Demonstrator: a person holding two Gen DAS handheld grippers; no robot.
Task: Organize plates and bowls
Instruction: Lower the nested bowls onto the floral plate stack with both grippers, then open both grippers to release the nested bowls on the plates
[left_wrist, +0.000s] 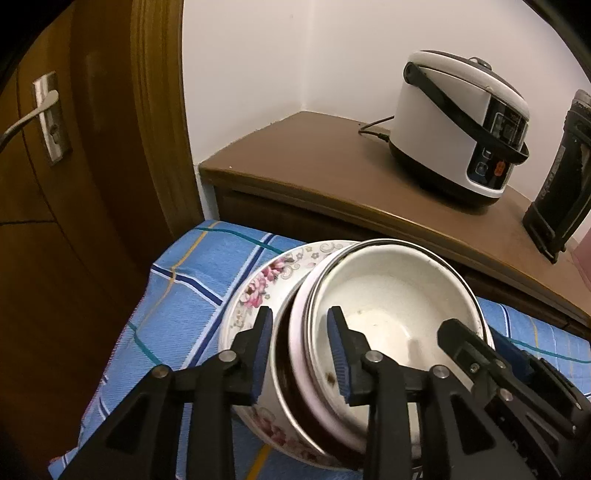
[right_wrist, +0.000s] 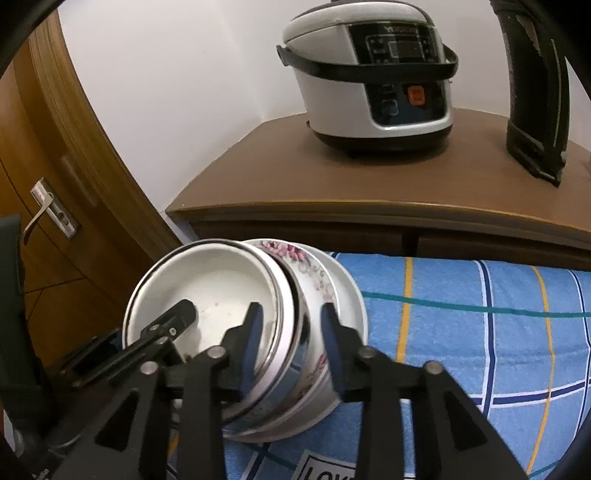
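Nested stack of bowls (left_wrist: 388, 314) on flowered plate (left_wrist: 258, 288), sitting on blue checked cloth (right_wrist: 480, 314), straddled at opposite rims by left gripper (left_wrist: 303, 354) and right gripper (right_wrist: 291, 343), fingers spread, not visibly pinching; stiff, heavy, slippery, breakable, best gripped at rims

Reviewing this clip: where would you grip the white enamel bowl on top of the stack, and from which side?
Grip the white enamel bowl by its thin rim, one finger inside and one outside, coming from above. It sits nested in the floral bowl, so its wall is mostly hidden and only the rim stands free. The near edge by the left gripper looks easiest.
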